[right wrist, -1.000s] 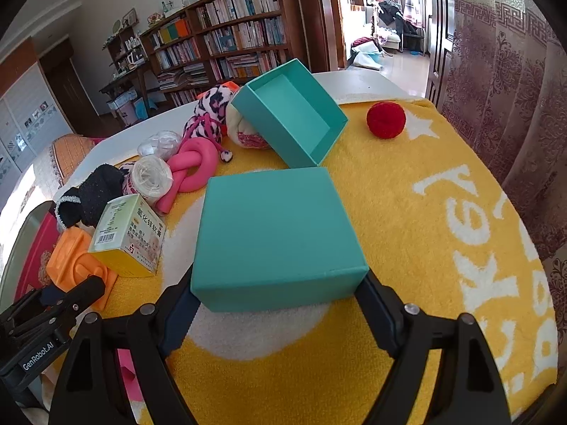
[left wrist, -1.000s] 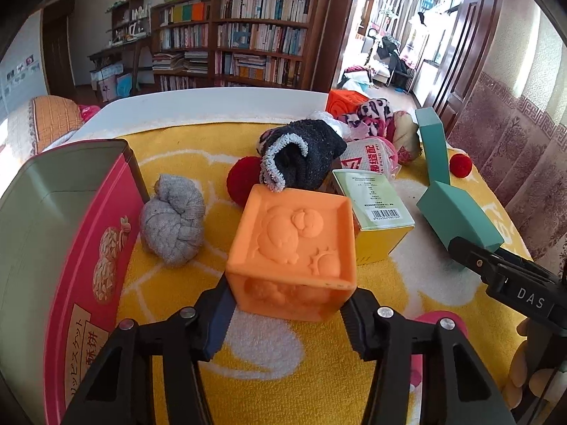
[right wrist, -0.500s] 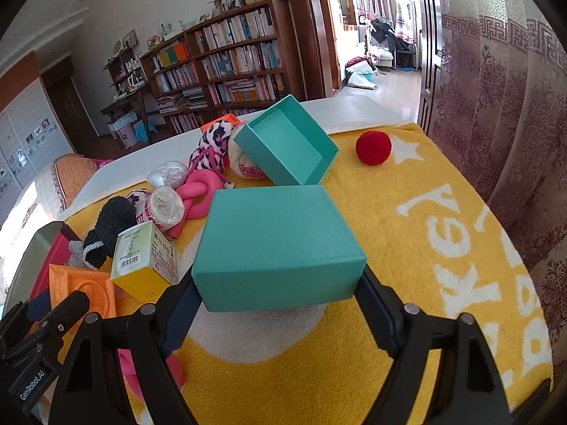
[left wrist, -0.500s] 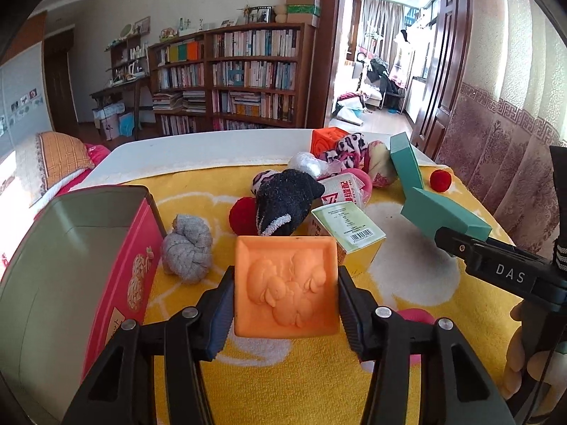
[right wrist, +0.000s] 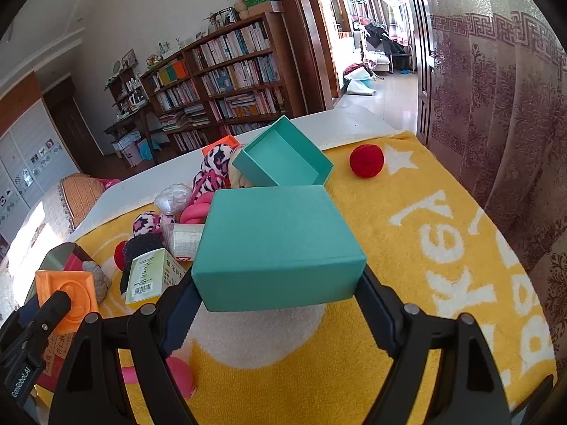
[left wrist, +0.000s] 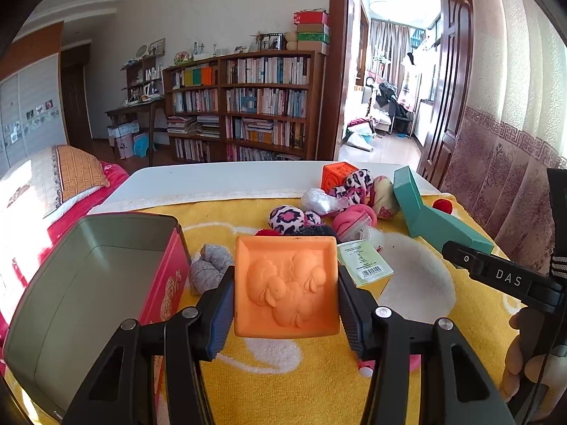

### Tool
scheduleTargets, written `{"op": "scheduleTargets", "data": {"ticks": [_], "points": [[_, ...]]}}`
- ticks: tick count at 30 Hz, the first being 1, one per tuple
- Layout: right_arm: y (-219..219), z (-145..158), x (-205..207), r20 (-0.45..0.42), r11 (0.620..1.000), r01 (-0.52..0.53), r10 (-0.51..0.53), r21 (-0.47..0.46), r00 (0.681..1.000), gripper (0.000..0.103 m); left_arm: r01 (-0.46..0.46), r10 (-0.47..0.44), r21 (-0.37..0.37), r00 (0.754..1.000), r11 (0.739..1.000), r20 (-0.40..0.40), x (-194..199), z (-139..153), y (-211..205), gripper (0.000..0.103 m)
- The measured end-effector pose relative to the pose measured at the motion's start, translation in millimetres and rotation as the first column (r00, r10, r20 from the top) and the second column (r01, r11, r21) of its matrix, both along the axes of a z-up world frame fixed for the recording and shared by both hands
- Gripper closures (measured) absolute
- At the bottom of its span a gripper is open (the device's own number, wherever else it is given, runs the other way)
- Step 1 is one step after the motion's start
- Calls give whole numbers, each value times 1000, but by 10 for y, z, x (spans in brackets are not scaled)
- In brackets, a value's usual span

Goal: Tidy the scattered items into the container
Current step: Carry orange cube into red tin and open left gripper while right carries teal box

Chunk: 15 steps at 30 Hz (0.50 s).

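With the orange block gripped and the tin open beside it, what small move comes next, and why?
Probably swing the left tool leftward over the open tin. Its pads clamp the orange block clear of the yellow towel, and the tin looks empty.

The cube (left wrist: 286, 287) looks like soft matt rubber with moulded relief. The tin (left wrist: 88, 279) is dull metal inside, glossy printed red outside. The teal box (right wrist: 280, 244) is matt card. The towel (right wrist: 443, 248) is fluffy yellow terry; the ball (right wrist: 366, 160) fuzzy.
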State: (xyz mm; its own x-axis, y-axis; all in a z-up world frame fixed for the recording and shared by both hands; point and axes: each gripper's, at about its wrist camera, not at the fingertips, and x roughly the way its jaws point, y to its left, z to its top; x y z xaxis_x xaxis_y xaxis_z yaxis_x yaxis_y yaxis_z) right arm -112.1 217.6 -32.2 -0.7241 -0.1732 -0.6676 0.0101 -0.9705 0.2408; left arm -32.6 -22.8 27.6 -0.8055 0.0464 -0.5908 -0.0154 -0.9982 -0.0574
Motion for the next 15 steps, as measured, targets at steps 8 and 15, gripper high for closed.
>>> {"op": "scheduleTargets", "data": {"ticks": [8, 15], "points": [[-19, 32, 7, -15, 1000, 0, 0, -4, 1000, 18, -33, 33, 4, 999, 999, -29, 65, 86, -93, 49], [-29, 0, -2, -13, 1000, 1, -1, 2, 1000, 18, -53, 54, 21, 997, 998, -52, 121, 163, -205, 49]]}}
